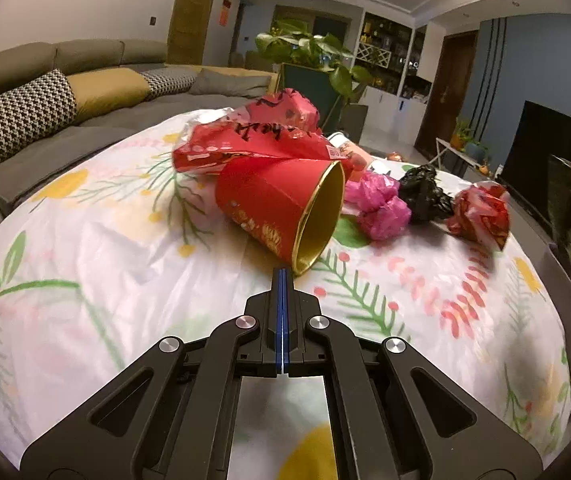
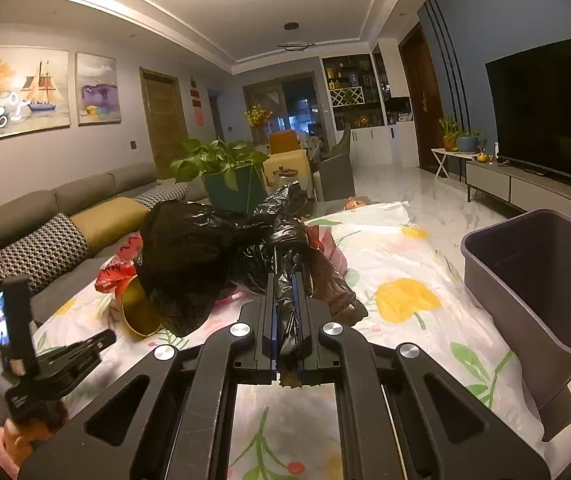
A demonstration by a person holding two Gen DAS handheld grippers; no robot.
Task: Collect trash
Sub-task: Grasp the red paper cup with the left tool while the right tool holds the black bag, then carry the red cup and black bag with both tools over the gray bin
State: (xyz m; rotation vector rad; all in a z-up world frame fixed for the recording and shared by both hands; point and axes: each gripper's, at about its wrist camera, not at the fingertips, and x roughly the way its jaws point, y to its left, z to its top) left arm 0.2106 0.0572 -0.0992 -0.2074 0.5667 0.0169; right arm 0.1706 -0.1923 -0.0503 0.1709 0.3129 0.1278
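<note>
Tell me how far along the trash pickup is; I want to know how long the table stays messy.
Early stage. Done: nothing shows inside the grey bin. In hand: the right gripper is shut on a black plastic bag; the left gripper is shut and empty. Left on the table: the red paper cup, red wrapper, pink bag and another crumpled red wrapper.

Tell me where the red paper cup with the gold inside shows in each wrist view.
Left wrist: red paper cup lies on its side at centre, just past the shut left gripper.
Right wrist: only its gold rim peeks out left of centre, under the black plastic bag.
Shared landmark: the floral tablecloth.
</note>
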